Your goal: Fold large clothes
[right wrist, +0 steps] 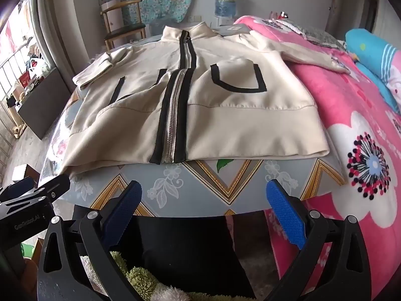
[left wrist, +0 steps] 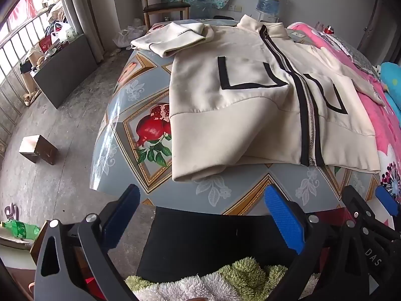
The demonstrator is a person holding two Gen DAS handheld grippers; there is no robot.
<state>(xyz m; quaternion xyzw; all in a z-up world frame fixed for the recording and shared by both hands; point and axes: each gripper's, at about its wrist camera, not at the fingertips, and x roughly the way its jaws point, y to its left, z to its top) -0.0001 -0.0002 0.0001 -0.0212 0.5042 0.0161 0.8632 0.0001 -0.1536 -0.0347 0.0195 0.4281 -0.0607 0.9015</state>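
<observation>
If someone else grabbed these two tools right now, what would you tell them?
Left gripper and right gripper: both open, holding nothing, hovering short of the table's near edge.
Jacket: face up on the table, zipped, hem nearest you. One sleeve lies bunched at the far left; the other sleeve trails onto the pink blanket.
Done: jacket laid out.
Left: all the folding.

Both wrist views low, near – share jacket point(left wrist: 250, 95).
</observation>
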